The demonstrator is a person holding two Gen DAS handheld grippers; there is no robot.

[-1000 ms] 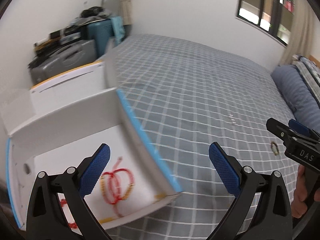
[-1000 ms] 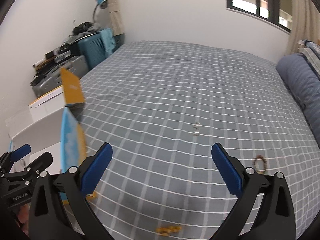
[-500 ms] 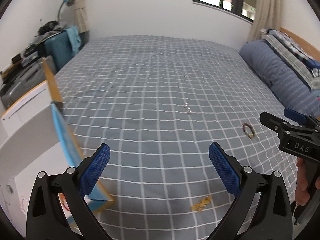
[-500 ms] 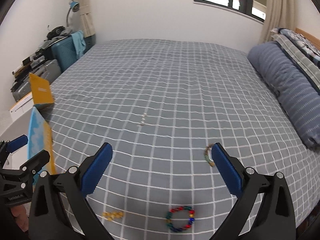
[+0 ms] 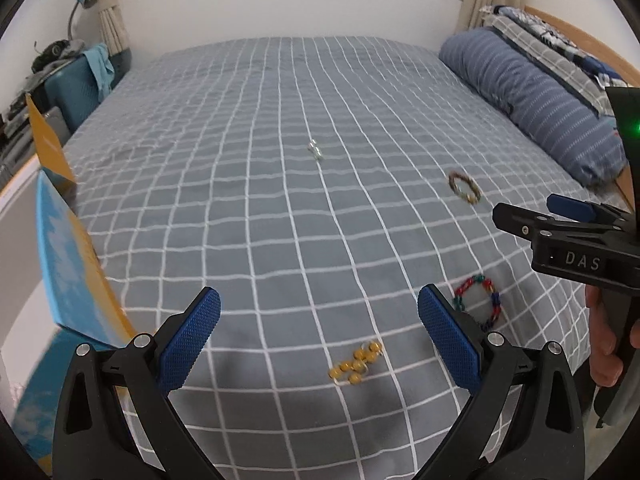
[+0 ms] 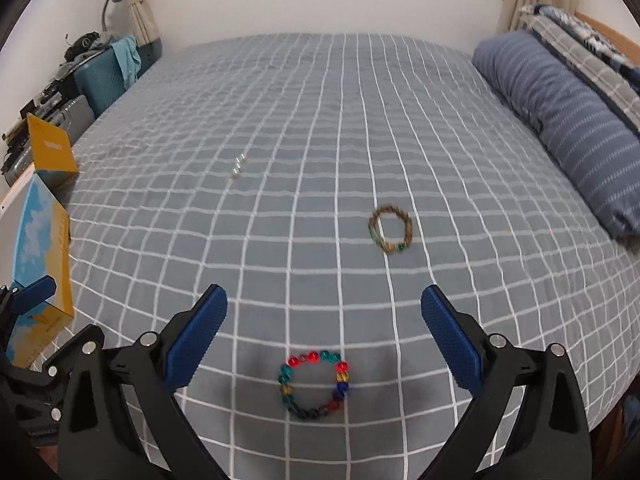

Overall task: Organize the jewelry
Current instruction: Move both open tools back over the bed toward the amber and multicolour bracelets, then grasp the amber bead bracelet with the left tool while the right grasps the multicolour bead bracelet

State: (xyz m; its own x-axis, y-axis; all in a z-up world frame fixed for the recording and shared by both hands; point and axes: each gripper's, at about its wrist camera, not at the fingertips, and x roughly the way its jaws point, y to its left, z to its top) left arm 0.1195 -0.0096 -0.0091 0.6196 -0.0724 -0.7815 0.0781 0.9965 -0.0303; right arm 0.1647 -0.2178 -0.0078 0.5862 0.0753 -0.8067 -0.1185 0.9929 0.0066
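Four pieces are laid flat, well apart, on the grey checked bed: a multicoloured glass-bead bracelet (image 6: 315, 385) nearest, a brown-and-green beaded bracelet (image 6: 390, 229) farther right, a small silvery piece (image 6: 239, 165) farther left, and a crumpled yellow-bead bracelet (image 5: 356, 363).

Both tools are held apart, side by side, aimed forward; the left tool (image 5: 319, 328) is spread wide with nothing between its blue pads, and the right tool (image 6: 324, 330) likewise, its handle gripped by a hand (image 5: 610, 344)
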